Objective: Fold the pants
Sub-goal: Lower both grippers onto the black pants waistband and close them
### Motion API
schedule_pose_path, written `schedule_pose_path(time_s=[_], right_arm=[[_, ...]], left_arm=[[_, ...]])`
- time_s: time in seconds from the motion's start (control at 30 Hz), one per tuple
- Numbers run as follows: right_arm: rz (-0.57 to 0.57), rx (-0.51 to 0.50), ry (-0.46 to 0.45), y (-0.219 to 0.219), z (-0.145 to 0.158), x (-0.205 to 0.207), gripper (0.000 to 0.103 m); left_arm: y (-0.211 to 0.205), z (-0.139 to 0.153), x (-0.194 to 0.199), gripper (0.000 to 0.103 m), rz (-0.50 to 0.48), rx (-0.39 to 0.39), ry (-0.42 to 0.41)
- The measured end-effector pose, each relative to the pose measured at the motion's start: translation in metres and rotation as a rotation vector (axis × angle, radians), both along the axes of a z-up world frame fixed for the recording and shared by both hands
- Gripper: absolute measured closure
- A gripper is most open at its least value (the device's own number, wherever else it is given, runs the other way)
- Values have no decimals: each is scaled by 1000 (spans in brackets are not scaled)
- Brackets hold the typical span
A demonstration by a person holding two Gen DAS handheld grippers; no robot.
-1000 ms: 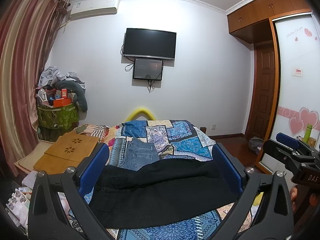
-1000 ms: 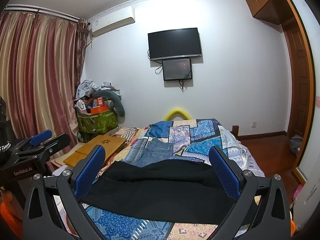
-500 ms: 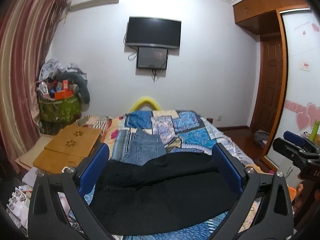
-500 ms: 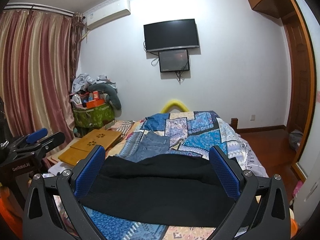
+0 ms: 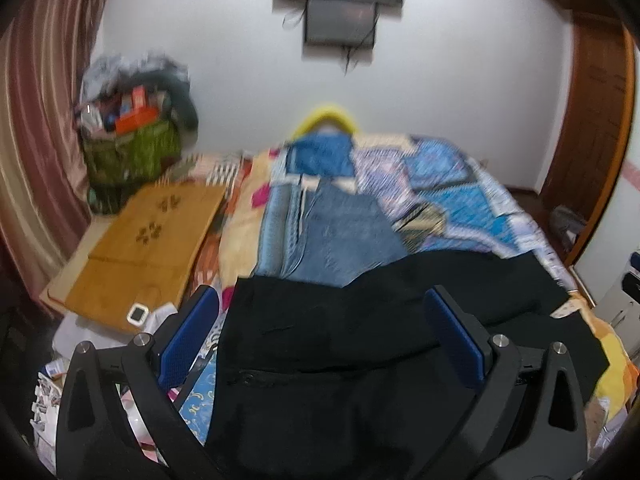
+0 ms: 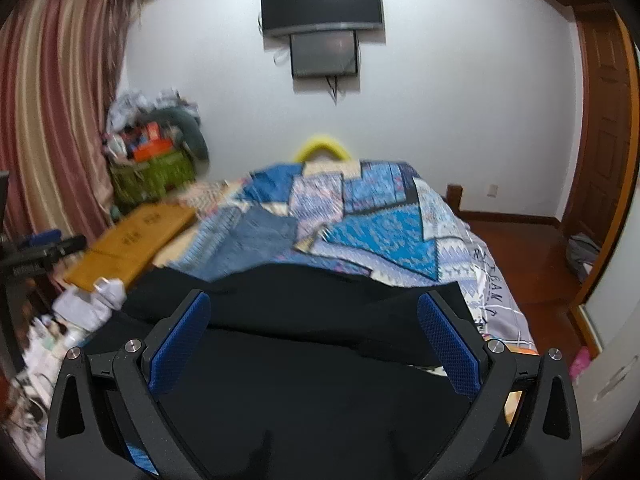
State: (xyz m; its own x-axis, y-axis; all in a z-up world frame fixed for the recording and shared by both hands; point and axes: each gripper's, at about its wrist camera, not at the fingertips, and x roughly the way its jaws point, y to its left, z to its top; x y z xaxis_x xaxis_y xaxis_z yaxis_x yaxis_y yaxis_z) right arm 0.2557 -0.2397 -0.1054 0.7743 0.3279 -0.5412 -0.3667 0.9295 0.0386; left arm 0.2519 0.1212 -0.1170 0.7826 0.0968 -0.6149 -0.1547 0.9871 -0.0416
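Black pants (image 5: 360, 344) lie spread across the near end of the bed (image 6: 400, 240), in front of folded jeans (image 5: 340, 236). Left gripper (image 5: 320, 332) and right gripper (image 6: 316, 336): jaws apart, empty, above the pants. Fabric judged soft, light, limp; grip the waistband corners.

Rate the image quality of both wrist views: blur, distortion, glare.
Left wrist view: motion blur smears the quilt and the jeans, while the left claw stays sharper; fisheye bends the curtain. Right wrist view: similar blur on the wooden board, a small glare spot on the TV, and the black pants lack detail between the right claw fingers.
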Motion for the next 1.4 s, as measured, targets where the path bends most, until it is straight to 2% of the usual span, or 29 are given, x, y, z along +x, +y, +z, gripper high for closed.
schedule_pose_path(time_s=[0.13,0.3,0.5,0.53,0.63,0.8,0.9,0.97,1.0,1.1,1.2,1.27,1.3,1.33,1.37,1.4], right_arm=[[16,-52,50,3,-17,29,0],[54,-30,165,12,-47,68,0],[79,-36,289,28,-81,113,0],[90,-32,305,30,-84,120,0],[123,-44,331,37,-89,140,0],[150,-68,351,42,-94,173,0],[173,-83,370,46,-101,192,0],[183,-92,409,49,-111,208,1],[191,-91,434,51,-115,213,1],[219,-98,495,58,-127,223,11],[234,-148,462,66,-130,225,12],[254,-167,424,70,-129,221,17],[264,-172,412,71,-129,220,22],[279,-170,401,72,-128,218,35],[299,-152,390,72,-126,216,41],[311,-135,396,72,-126,215,54]], left_arm=[[32,-31,43,0,39,1,94],[58,-74,90,0,54,21,200],[86,-124,121,0,84,-1,330],[92,-134,128,2,85,-13,353],[104,-153,143,16,82,-42,412],[116,-171,167,24,75,-98,453],[120,-183,182,35,64,-118,489],[121,-192,190,55,61,-129,518],[121,-194,192,58,51,-154,516],[120,-192,193,68,41,-159,495],[118,-189,189,75,31,-148,481],[118,-186,185,79,36,-147,471],[118,-185,184,80,37,-144,465],[117,-183,182,82,37,-145,460],[117,-182,180,85,33,-149,458],[116,-180,180,87,29,-154,456]])
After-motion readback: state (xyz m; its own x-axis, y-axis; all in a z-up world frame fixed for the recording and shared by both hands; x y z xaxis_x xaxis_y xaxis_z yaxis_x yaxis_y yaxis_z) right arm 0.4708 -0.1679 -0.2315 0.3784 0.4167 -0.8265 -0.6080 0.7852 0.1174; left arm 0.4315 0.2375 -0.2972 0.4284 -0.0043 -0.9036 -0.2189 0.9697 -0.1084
